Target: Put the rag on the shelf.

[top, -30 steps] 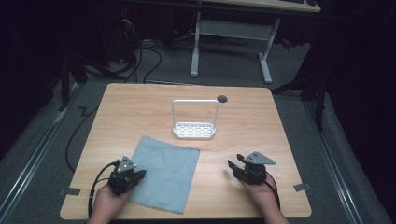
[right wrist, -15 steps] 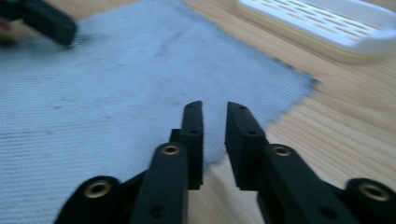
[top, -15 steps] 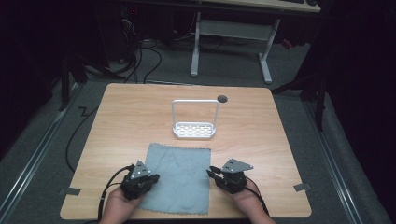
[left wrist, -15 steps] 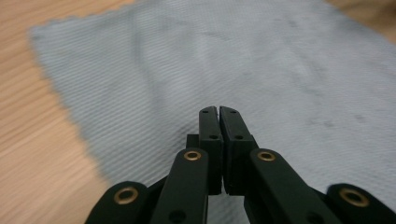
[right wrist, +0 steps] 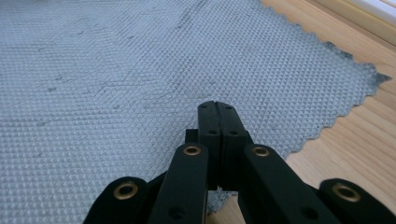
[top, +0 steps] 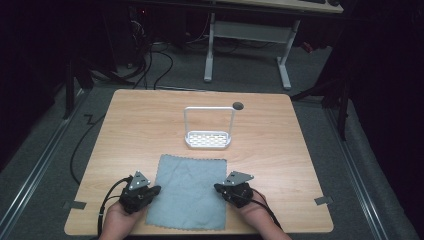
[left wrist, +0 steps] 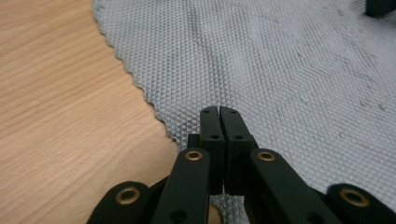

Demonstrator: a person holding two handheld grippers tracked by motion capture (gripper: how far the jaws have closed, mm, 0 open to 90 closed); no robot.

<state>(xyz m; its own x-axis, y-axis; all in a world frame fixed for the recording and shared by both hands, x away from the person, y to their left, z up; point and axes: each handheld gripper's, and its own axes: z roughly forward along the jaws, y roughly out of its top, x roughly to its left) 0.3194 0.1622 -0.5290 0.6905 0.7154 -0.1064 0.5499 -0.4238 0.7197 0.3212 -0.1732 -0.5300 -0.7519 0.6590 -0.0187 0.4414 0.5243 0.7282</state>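
The grey cloth is lying flat on the near half of the table, its long axis running near to far. The left gripper is sitting at its left edge, the right gripper at its right edge, equally close. Both grippers' jaws are pressing together; whether fabric is pinched, I cannot tell. A white rack is standing beyond.

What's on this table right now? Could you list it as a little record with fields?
Surface: wooden table
Cloth: grey textured cloth, lying flat near the front edge
Rack: small white rack, behind the cloth, apart from it
Left gripper: jaws together, at the cloth's left edge
Right gripper: jaws together, at the cloth's right edge
Whether cloth is pinched: cannot tell
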